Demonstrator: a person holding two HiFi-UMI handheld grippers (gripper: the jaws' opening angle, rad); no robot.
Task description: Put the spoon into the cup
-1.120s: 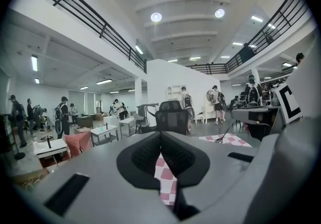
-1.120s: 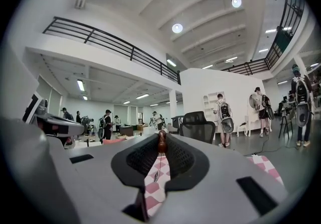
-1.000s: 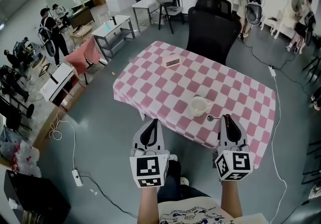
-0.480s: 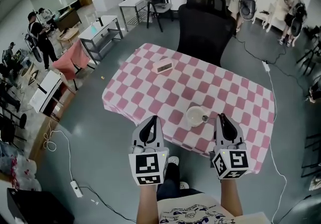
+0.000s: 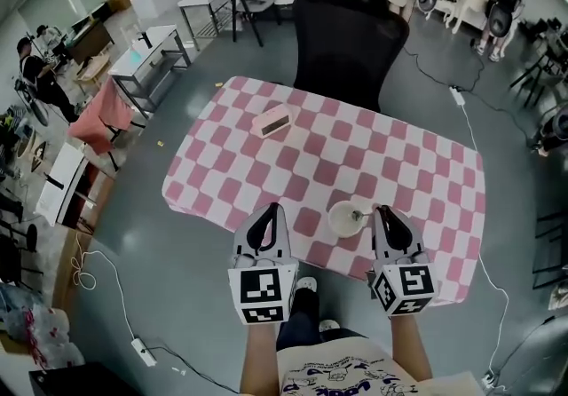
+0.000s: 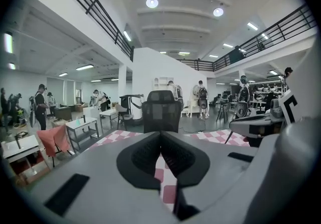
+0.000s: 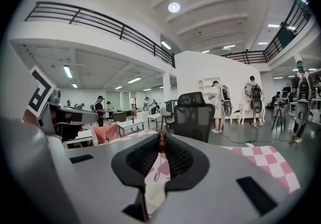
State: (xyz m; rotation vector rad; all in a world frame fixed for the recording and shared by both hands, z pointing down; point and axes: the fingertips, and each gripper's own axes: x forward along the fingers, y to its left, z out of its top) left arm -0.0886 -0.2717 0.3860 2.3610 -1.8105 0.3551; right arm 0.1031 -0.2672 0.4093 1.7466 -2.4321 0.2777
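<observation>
Checkered pink-and-white tabletop [image 5: 390, 150], seen from above. White cup [image 5: 338, 224] stands near the tabletop's 6 o'clock edge. Right tongs [image 5: 382, 213] sit just beside the cup at its 3 o'clock, clenched on the spoon [image 5: 358, 212]. In the right gripper view a brown handle end is pinched at the very tips, with a thin stem hanging below. From the head view the spoon's free end reaches over the cup's rim; whether it touches the inside cannot be told. Left tongs [image 5: 270, 211] hover at the cup's 9 o'clock, apart from it, over the tabletop's near edge. They are clenched tip to tip with nothing between them. A small box [image 5: 272, 122] lies at the cup's 11 o'clock, well apart. A black office chair [image 5: 348, 26] stands at the tabletop's 12 o'clock side.
</observation>
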